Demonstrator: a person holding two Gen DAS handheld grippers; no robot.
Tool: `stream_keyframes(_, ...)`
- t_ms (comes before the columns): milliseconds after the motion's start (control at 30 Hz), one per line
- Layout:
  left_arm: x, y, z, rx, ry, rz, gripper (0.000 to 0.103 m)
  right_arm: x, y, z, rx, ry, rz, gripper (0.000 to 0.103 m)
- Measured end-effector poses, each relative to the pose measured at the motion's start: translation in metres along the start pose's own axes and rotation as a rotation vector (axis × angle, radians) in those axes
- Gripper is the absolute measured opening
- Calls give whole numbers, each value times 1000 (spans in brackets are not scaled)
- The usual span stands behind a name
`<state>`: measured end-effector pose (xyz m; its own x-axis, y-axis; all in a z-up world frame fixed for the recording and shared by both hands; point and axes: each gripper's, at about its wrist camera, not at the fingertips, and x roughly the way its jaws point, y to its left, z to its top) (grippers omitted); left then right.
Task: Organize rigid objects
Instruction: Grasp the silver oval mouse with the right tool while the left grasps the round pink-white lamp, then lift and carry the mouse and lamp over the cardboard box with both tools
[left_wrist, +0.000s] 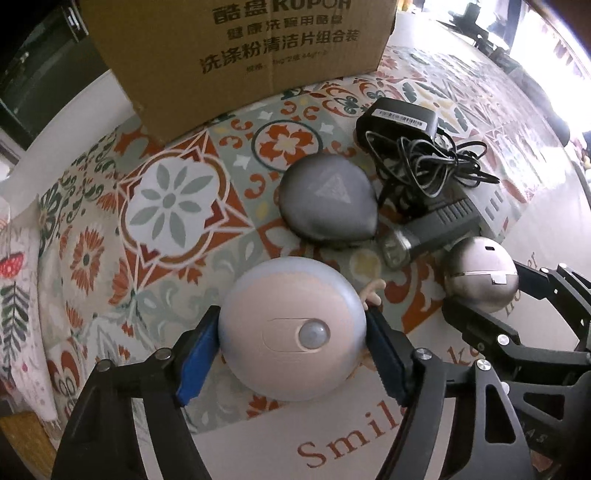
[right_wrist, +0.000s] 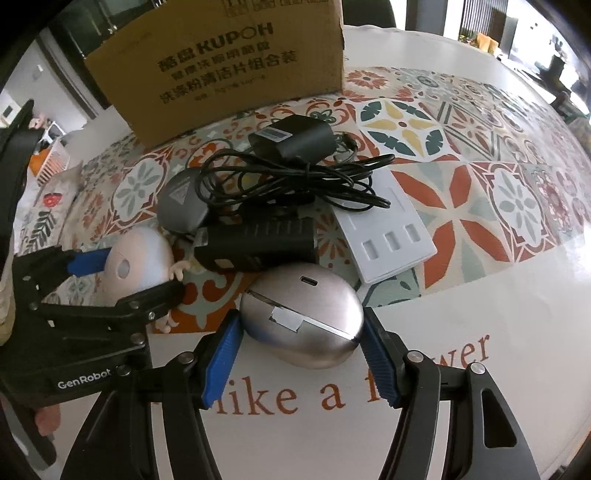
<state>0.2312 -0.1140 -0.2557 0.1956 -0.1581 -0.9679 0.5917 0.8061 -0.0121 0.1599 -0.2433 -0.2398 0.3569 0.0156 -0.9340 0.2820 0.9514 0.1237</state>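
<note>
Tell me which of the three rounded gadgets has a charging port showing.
The silver egg-shaped case, between the right tool's pads: a slot-shaped port sits on its top. The pink dome shows a sensor lens, the grey teardrop pod only a triangle mark.

— Where's the left gripper (left_wrist: 291, 354)?
— Low over the table, blue-padded fingers (left_wrist: 197, 354) either side of the round sensor light (left_wrist: 291, 332), both pads against its rim.
— And the right gripper (right_wrist: 301, 360)?
— Just beside the left one, at its right. Its jaws bracket the silver egg-shaped case (right_wrist: 303, 321); the right pad touches the shell, the left sits right at its edge.
— Angle?
— Both point forward and slightly down.
</note>
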Motion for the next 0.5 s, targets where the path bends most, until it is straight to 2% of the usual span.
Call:
stream_keyframes(300,-5,7,-26,-80,-12,-15,75,-11,9,-15,-33,-21,-5,64)
stream_keyframes(500,-20,21,-35,-98,-26,-11,74,-14,14,-20,-40,-29,9,64)
